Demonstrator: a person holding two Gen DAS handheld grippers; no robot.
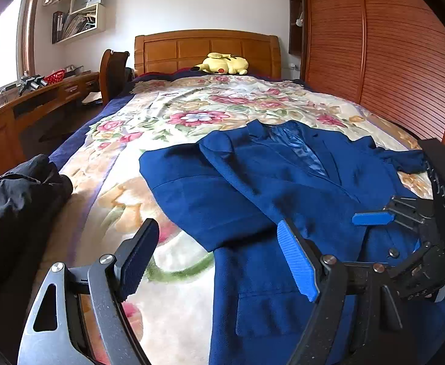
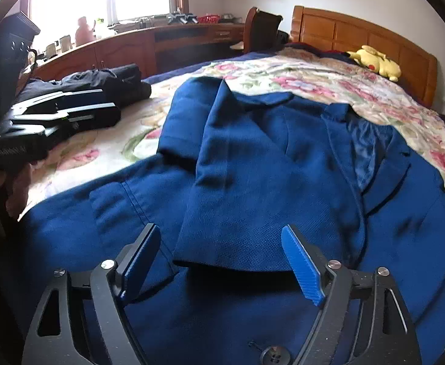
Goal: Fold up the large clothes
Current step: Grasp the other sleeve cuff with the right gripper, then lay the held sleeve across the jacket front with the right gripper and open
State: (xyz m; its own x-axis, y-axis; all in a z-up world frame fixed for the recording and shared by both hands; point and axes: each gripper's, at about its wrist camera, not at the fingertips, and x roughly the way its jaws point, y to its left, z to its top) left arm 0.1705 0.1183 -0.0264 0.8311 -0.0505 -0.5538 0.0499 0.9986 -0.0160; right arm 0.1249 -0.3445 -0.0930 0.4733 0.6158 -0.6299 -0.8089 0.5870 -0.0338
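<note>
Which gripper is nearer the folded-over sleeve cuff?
Right. The right gripper straddles the sleeve cuff, fingers open; the left gripper hovers beside the blue jacket's edge.

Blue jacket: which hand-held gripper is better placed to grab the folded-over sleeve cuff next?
Right. The right hand-held gripper hangs open with the sleeve cuff between its fingers. The left hand-held gripper sits at the blue jacket's side edge, over the floral blanket.

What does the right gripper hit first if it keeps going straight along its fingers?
Most likely the cuff end of the folded sleeve on the blue jacket. It lies between the open right gripper fingers, untouched. Depth is unclear, so it may land on the jacket front beneath.
</note>
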